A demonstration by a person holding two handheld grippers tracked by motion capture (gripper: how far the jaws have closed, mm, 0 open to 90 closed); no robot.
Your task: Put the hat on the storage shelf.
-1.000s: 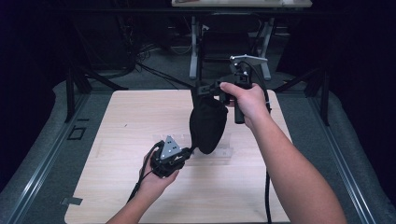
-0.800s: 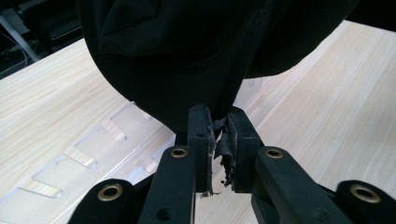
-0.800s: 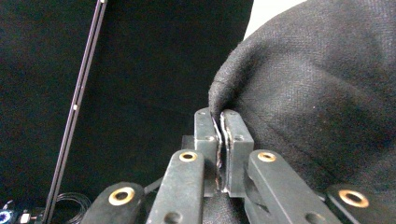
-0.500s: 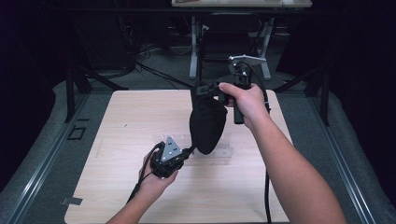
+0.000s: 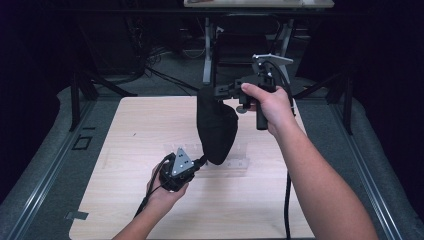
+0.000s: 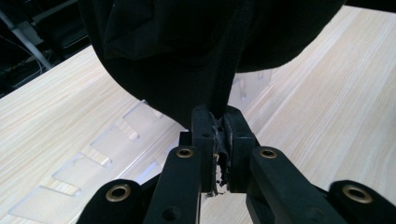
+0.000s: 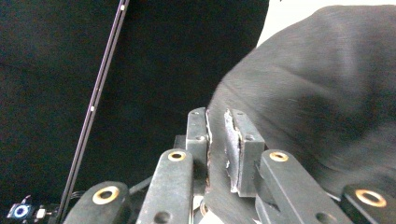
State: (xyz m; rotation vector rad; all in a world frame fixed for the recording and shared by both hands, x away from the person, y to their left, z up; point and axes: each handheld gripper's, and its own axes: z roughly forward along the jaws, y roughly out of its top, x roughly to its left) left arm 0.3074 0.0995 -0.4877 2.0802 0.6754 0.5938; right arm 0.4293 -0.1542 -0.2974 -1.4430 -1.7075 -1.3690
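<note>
A black cloth [image 5: 217, 132] hangs above the wooden table [image 5: 140, 125], stretched between my two grippers. My right gripper [image 5: 207, 92] holds its top edge up at the back. In the right gripper view the cloth [image 7: 327, 93] fills the narrow gap of the right gripper [image 7: 217, 116], whose jaws have just been opening a little. Lower and nearer, my left gripper [image 5: 202, 160] pinches the cloth's bottom. In the left gripper view the left gripper [image 6: 217, 121] is shut tight on a fold of the cloth [image 6: 187, 56].
A clear plastic rack [image 5: 240, 162] lies flat on the table under the cloth, and its slotted tabs [image 6: 93, 158] run past the left jaws. Dark metal stands and cables stand beyond the table's far edge.
The right hand has shifted very slightly. The cloth still hangs between the two grippers and the left hand has stayed put.
</note>
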